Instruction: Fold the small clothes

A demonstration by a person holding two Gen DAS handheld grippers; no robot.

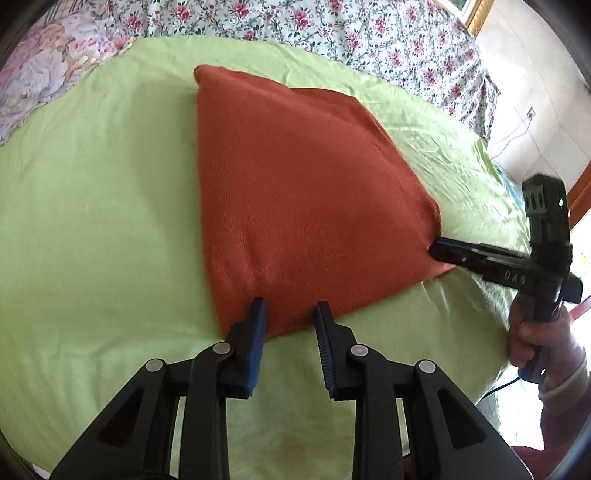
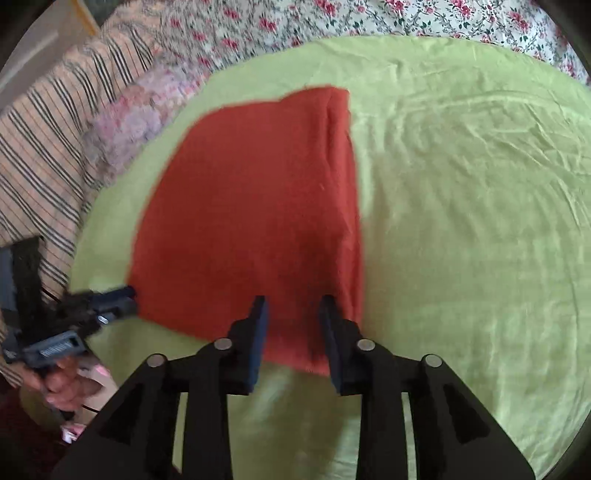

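Item: left claw (image 1: 290, 308). Jaws spread to a middling gap, holding nothing; both tips lie over the near hem of the cloth (image 1: 295, 192), close by its near-left corner. From the left wrist view I cannot tell whether the pads touch the fabric or hang just above it.

Item: right claw (image 2: 293, 306). Same middling gap, nothing held, tips over the near hem by the near-right corner. In the left wrist view its fingers look pressed together edge-on at that corner, so I trust the right wrist view, which shows the gap plainly.

Item: cloth. Rust-red knit, lying flat on the green sheet (image 1: 92, 221) of the bed, seemingly folded at least once already, with a doubled thickness along its right side. Its long axis runs straight away from me, narrowing toward the far end. Both claws sit at the near short edge, one per corner, neither nearer than the other. My judgement: the next fold turns on that axis, near hem carried over to far hem.

Item: hands. My right hand (image 1: 535, 332) grips its handle low and level, the claw pointing inward across the hem; my left hand (image 2: 70, 380) likewise, from the other side.

Item: floral bedding (image 1: 332, 26), beyond the sheet, well apart from the cloth.
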